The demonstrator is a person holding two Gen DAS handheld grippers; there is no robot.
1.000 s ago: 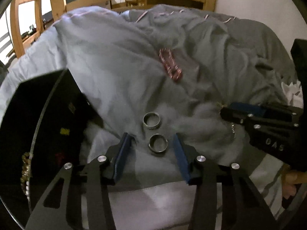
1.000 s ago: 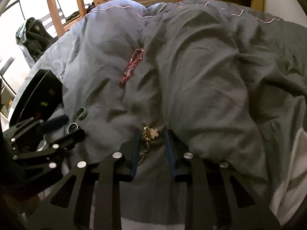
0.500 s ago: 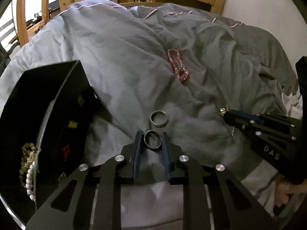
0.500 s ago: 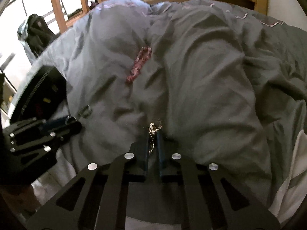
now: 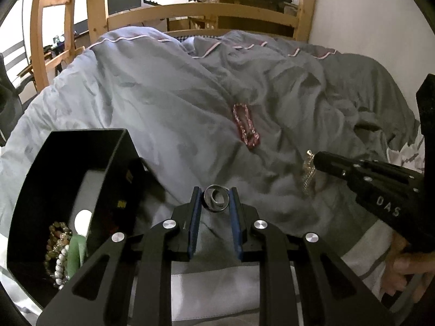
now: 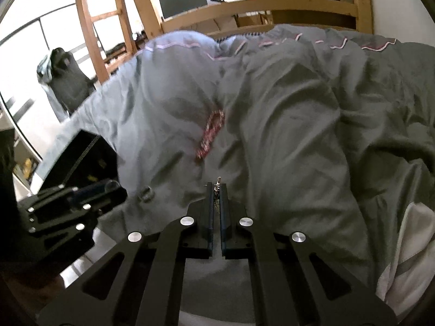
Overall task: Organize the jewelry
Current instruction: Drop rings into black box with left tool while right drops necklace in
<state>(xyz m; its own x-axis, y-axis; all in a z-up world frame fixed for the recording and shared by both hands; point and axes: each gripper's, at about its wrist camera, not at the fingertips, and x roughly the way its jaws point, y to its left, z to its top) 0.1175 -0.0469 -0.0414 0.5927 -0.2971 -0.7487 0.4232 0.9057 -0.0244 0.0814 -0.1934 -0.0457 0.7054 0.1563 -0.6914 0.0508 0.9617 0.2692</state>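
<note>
My left gripper [image 5: 215, 194] is shut on a silver ring [image 5: 216, 201] and holds it above the grey duvet. My right gripper [image 6: 216, 187] is shut on a gold chain [image 6: 217, 190]; in the left wrist view the gold chain [image 5: 307, 171] hangs from its tip. A second silver ring [image 6: 146, 194] lies on the duvet near the left gripper. A red beaded bracelet [image 5: 245, 125] lies farther back on the duvet, also in the right wrist view [image 6: 210, 133]. A black open box [image 5: 57, 179] at the left holds bead bracelets [image 5: 58, 247].
The rumpled grey duvet [image 5: 168, 103] covers the bed. A wooden bed frame [image 5: 201, 13] runs along the far side, with a wall at the right. A white sheet [image 5: 212, 293] shows at the near edge.
My left gripper closed on one ring and lifted it off the duvet. My right gripper closed on the gold chain and raised it. Both views rose.
</note>
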